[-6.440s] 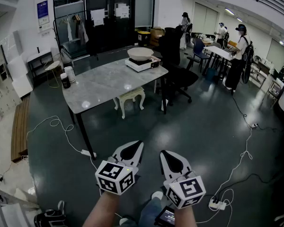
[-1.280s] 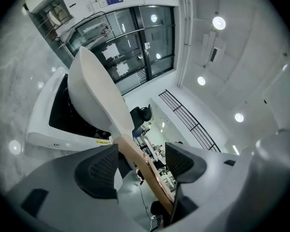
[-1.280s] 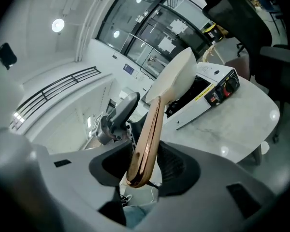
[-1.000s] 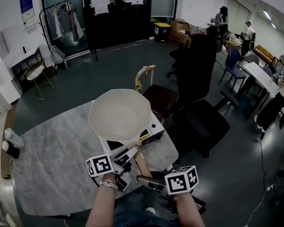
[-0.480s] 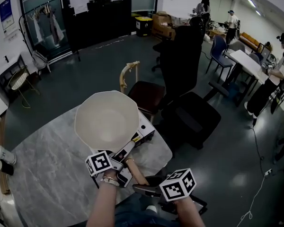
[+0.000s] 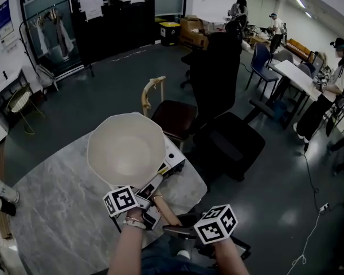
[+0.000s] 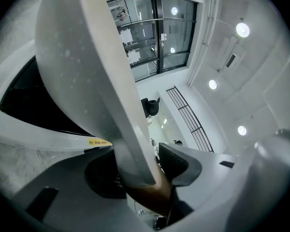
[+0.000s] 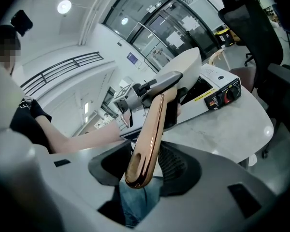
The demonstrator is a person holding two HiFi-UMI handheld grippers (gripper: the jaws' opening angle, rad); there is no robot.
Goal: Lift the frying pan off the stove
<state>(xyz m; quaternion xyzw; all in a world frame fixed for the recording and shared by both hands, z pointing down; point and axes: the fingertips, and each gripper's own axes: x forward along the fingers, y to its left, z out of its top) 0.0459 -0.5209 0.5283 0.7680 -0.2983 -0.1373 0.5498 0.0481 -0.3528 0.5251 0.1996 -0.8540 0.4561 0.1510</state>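
A cream frying pan [image 6: 126, 148] sits on a white portable stove [image 6: 171, 162] at the table's far edge. Its brown handle [image 6: 160, 208] runs back toward me. My left gripper [image 6: 153, 186] is at the handle's base, next to the pan. Its jaws are closing, with the handle [image 7: 150, 195] between them and the pan [image 7: 72, 57] looming just ahead. My right gripper [image 6: 171, 229] stands open around the handle's tip [image 8: 147, 139], and a little room shows beside its pads. The left gripper [image 8: 150, 88] shows farther up the handle in the right gripper view.
The stove stands on a grey marble table [image 6: 63, 211]. A black office chair [image 6: 229, 142] and a brown stool [image 6: 175, 116] stand just beyond the table. Two cups [image 6: 3, 196] sit at its left end. People work at desks far to the right.
Several seconds ago I stood far from the table with both grippers empty. Over the last second both grippers stay at the handle, and the pan drifts slightly left in the head view.
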